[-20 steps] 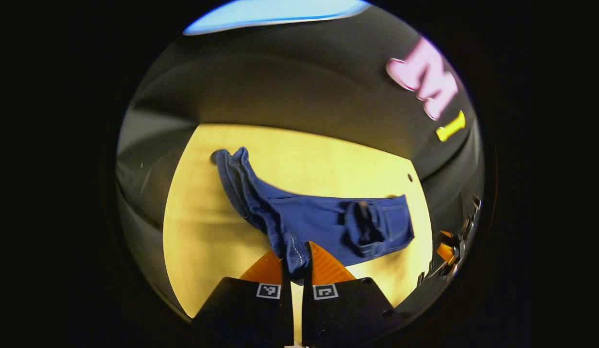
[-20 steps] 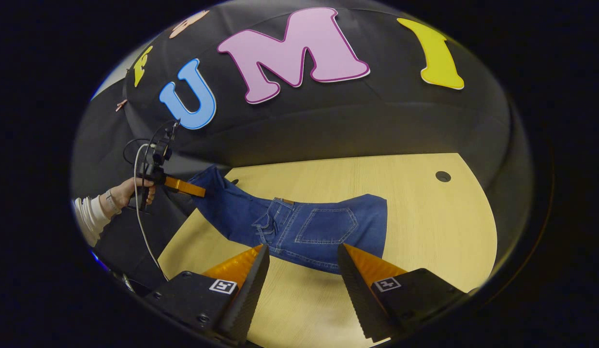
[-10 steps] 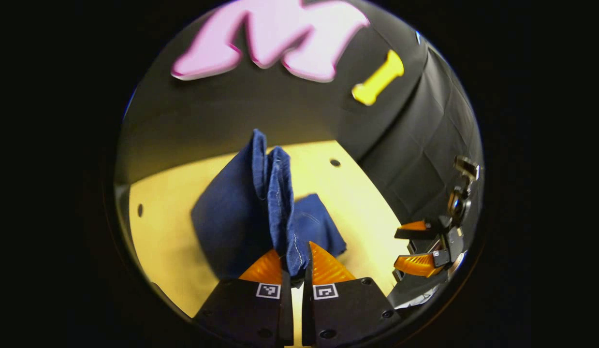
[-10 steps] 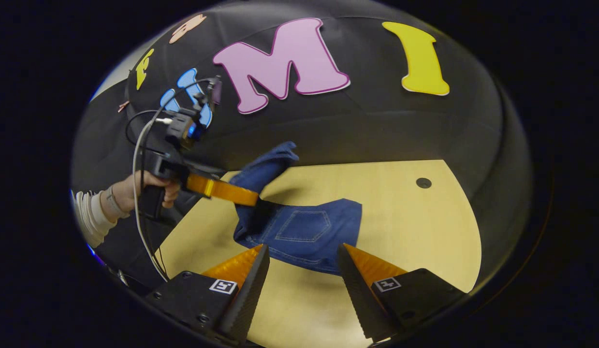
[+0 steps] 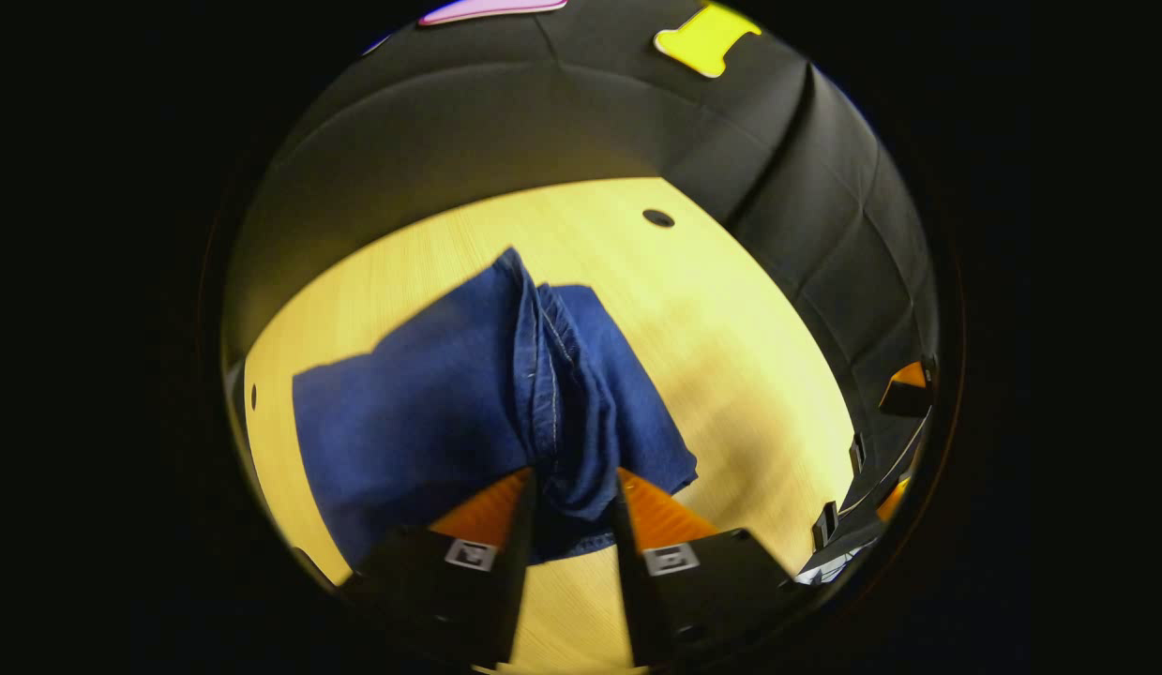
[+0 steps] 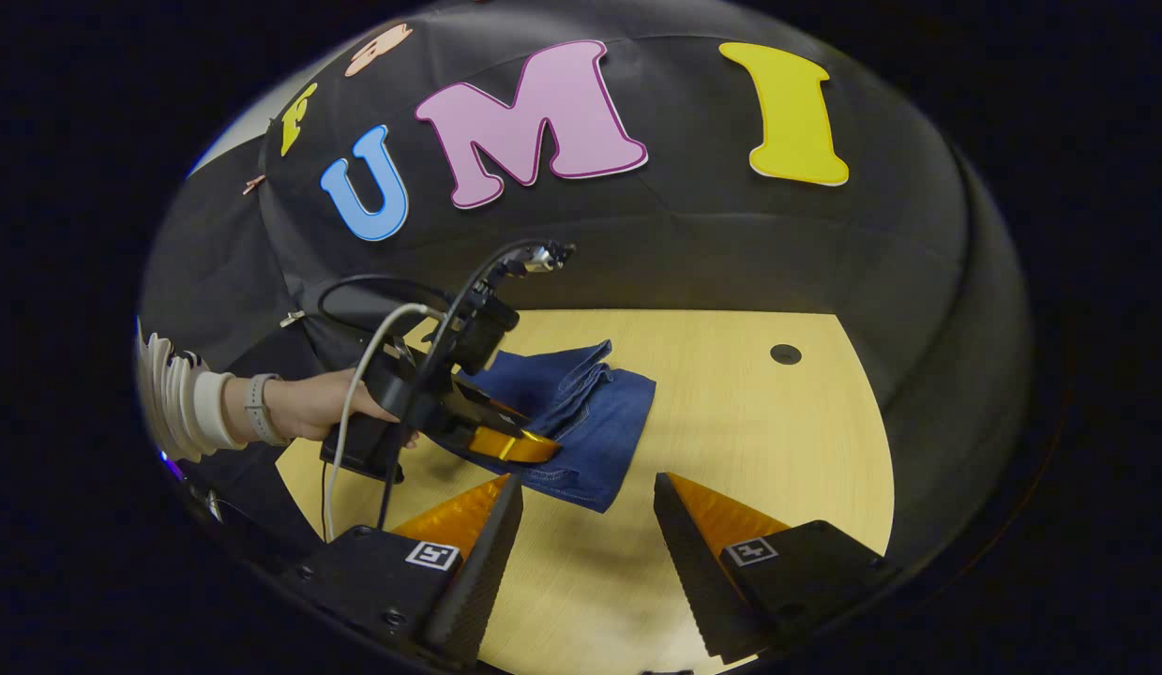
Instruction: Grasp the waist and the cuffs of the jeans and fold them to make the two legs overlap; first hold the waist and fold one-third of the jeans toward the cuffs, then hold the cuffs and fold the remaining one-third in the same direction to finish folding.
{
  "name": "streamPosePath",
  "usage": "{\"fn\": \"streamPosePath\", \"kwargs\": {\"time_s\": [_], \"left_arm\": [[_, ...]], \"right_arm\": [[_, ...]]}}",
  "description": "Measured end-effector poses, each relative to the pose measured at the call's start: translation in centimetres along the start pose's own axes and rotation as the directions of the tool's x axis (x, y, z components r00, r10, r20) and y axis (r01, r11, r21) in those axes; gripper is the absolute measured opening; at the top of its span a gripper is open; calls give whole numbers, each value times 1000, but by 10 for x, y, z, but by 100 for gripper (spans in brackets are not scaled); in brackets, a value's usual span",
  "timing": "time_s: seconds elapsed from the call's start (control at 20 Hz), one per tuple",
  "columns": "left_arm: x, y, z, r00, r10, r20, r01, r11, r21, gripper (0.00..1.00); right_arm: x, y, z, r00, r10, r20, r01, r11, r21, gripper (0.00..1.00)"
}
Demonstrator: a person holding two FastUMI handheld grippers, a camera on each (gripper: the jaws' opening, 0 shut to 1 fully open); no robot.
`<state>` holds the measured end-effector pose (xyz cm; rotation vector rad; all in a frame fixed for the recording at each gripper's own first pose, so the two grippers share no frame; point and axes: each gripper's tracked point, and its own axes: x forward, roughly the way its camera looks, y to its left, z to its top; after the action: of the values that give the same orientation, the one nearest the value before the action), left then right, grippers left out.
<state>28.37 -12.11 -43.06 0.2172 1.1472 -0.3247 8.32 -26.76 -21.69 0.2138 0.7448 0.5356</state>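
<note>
The blue jeans (image 5: 430,412) lie in a folded bundle on the light wooden table (image 5: 731,375). Their bunched cuff end runs down between the fingers of my left gripper (image 5: 571,483). Those fingers stand apart with the denim loose between them, so this gripper is open. In the right gripper view the jeans (image 6: 599,422) sit mid-table as a compact stack, and the left gripper (image 6: 520,436) rests low on the stack's near left side. My right gripper (image 6: 585,487) hovers open over bare table in front of the jeans, with nothing between its fingers.
A person's hand (image 6: 309,408) with a white sleeve holds the left gripper, and a cable (image 6: 355,375) trails from it. The table has a round hole (image 6: 785,353) at the back right. The black booth wall curves behind the table. Bare wood lies right of the jeans.
The left gripper swung the cuff end over onto the rest of the jeans and lowered it to the table. Its fingers have spread apart. The right gripper has hardly moved.
</note>
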Motion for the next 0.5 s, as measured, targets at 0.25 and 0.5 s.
{"fn": "streamPosePath", "kwargs": {"time_s": [0.25,0.5], "left_arm": [[-48,-7,22,976,74,206,-51,992,-116,73],[-178,-25,16,857,158,491,-101,985,-140,77]], "right_arm": [[-11,5,17,994,-61,91,64,998,-28,87],[-54,41,39,967,-124,225,127,992,2,94]]}}
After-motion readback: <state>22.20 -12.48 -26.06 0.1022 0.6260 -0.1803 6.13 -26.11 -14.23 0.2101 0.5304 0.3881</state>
